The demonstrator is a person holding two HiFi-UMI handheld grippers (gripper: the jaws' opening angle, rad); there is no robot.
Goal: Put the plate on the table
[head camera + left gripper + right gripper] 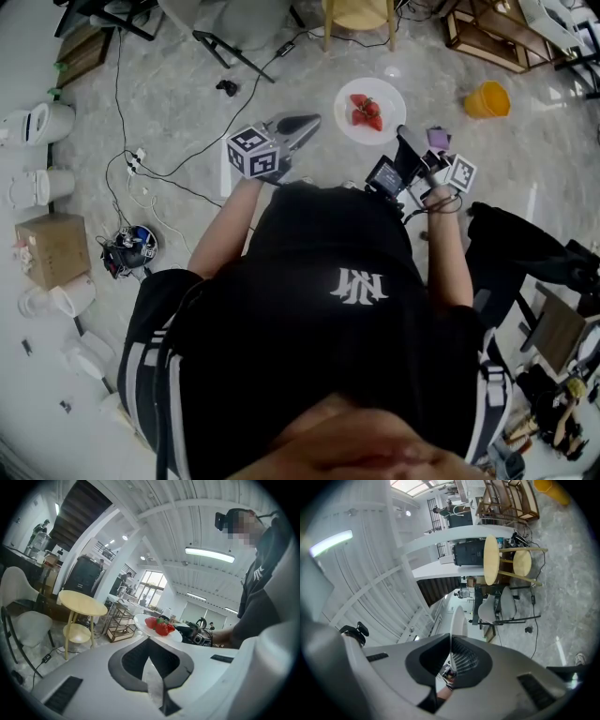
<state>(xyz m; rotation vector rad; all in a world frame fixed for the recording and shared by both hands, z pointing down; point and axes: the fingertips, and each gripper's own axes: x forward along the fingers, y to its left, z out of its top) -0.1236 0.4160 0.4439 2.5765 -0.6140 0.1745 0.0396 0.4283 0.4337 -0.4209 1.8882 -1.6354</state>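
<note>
Fingers (468, 660) of the right gripper (404, 137) are clamped on the rim of the round, glossy white plate (385, 93). It carries red strawberries (366, 110) and hangs in the air above the floor, short of the round pale-yellow wooden surface (359, 13). On the left gripper (302, 124), the fingers are pressed together on nothing. Grey marbled floor (187, 84) bears thin black cables (159, 173), an orange plastic cup (487, 99) and a brown cardboard box (53, 247). A white emblem on the person's black shirt (319, 244) cannot be read.
</note>
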